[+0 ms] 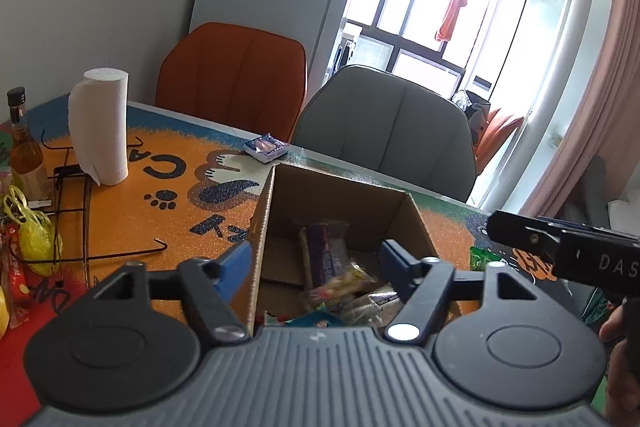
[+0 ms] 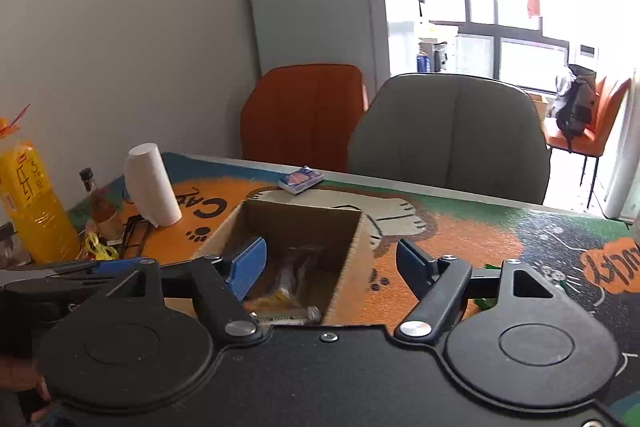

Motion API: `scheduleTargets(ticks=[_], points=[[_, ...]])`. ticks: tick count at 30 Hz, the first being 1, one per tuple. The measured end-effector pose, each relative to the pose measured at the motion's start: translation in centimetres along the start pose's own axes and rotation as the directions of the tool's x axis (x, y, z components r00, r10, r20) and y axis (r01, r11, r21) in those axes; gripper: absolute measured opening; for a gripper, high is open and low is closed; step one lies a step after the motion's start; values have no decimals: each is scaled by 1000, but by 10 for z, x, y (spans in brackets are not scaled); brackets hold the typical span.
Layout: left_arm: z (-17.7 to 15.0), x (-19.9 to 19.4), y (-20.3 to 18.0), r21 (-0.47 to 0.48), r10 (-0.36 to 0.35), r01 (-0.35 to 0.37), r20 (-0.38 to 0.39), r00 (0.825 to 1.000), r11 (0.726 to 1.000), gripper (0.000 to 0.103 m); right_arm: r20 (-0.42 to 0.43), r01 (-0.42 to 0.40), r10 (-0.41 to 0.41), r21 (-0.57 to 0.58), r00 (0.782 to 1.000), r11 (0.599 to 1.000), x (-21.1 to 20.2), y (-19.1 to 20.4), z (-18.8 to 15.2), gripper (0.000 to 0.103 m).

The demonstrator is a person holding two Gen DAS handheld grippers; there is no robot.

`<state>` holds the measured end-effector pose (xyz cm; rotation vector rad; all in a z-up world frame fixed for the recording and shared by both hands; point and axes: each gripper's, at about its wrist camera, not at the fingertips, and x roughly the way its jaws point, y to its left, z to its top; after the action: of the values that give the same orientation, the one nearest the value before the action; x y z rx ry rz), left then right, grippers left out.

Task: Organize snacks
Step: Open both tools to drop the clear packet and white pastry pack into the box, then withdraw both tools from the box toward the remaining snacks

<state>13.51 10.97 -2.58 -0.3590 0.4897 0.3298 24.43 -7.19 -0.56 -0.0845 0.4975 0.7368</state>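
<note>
An open cardboard box (image 1: 280, 203) stands on the table and holds several wrapped snacks (image 1: 340, 275); it also shows in the right wrist view (image 2: 348, 263). My left gripper (image 1: 316, 263) is open and empty, its fingers straddling the box's left wall. My right gripper (image 2: 332, 263) is open and empty, straddling the box's right wall. A small blue snack packet (image 1: 266, 148) lies at the table's far edge, also in the right wrist view (image 2: 301, 179). A green packet (image 1: 482, 259) lies right of the box.
A paper towel roll (image 1: 100, 127), a bottle (image 1: 24, 147), a wire rack (image 1: 80, 219) and a yellow bag (image 1: 36, 239) stand at the left. An orange chair (image 1: 236, 79) and a grey chair (image 1: 388, 131) stand behind the table. A yellow jug (image 2: 32, 203) is far left.
</note>
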Motion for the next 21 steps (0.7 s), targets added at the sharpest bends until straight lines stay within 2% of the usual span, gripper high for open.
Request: scheduleTargets(ticks=[5, 14, 21], points=[[-3, -1, -18, 21, -27, 27, 1, 1000, 999, 84, -8, 58, -57, 18, 998, 998, -13, -22, -9, 76], [-12, -2, -58, 67, -93, 94, -8, 996, 993, 86, -30, 139, -136, 96, 990, 986, -34, -65, -28, 76], [-21, -2, -88, 107, -145, 146, -18, 989, 983, 86, -30, 164, -162, 133, 986, 977, -50, -88, -39, 83]])
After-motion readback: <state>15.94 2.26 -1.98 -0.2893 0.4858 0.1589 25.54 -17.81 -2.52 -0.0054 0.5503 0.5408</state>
